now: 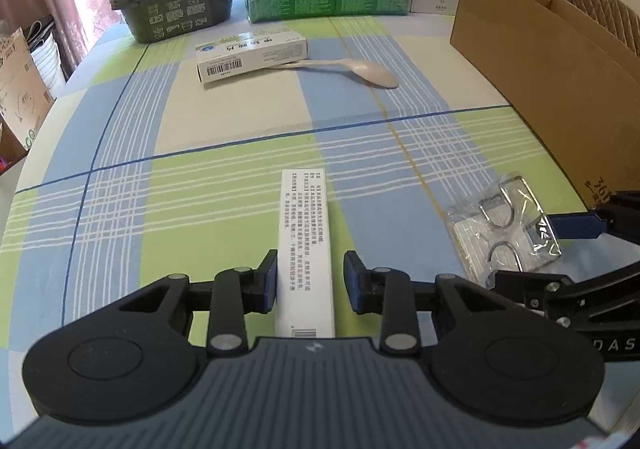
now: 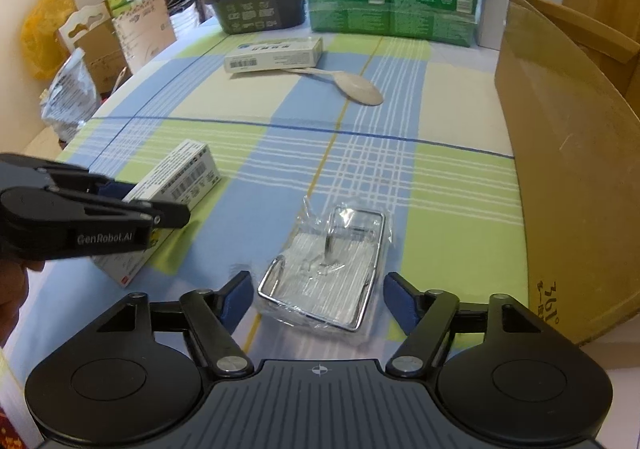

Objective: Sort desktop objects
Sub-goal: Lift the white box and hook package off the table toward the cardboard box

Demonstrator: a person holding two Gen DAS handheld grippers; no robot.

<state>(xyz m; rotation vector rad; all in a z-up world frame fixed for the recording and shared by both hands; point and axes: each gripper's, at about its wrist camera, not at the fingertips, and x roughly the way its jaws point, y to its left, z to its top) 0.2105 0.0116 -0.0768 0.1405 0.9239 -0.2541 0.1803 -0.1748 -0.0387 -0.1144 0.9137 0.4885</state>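
The left gripper (image 1: 311, 276) straddles a long white medicine box (image 1: 306, 249) near the table's (image 1: 240, 121) front edge, jaws apart, left pad touching it. The right gripper (image 2: 318, 299) brackets a plastic-wrapped metal hook rack (image 2: 326, 277), jaws wide apart. A cardboard box (image 2: 568, 169) stands right.

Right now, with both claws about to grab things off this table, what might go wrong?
The left gripper straddles only the near end of the long white box, so it may tip when lifted. The right gripper faces metal hooks in crinkly plastic, which might slip. The grippers are close and might bump.
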